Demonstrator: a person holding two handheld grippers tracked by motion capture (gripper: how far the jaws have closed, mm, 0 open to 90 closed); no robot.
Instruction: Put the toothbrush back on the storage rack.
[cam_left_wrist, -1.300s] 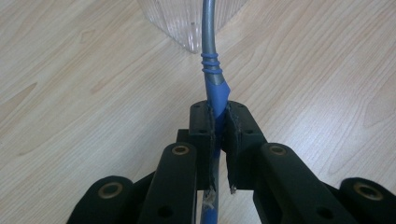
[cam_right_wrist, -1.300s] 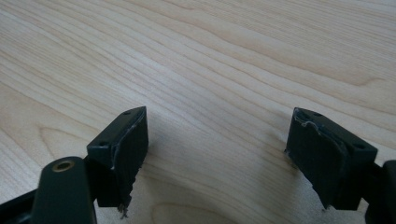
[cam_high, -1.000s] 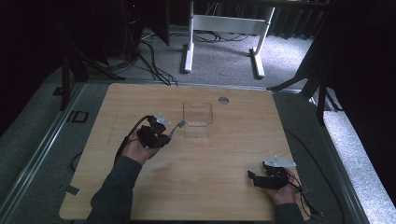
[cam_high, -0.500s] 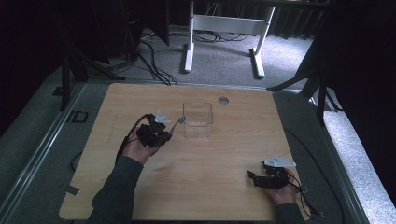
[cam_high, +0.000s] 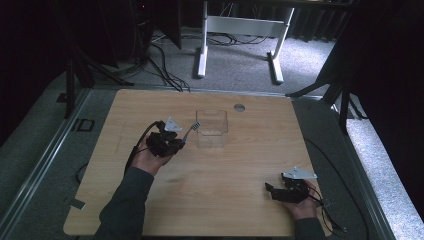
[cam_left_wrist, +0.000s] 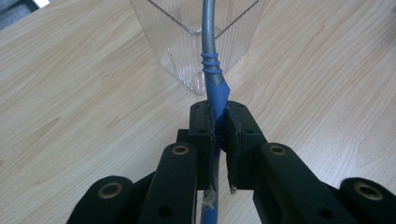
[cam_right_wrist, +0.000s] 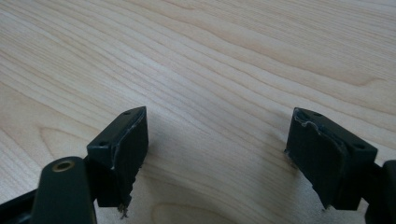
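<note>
The left gripper (cam_left_wrist: 218, 122) has its jaws pinching the blue handle of a fork (cam_left_wrist: 211, 65) (tines at the near-left rim of the clear plastic container (cam_high: 212, 129)). Well right of the container, the right gripper (cam_right_wrist: 217, 158) hovers over the desk (cam_high: 250, 165), jaws spread.

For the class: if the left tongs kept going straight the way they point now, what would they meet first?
Most likely the clear container, dead ahead of the left tongs; the utensil they grip would reach it first. Exact depth is unclear.
</note>
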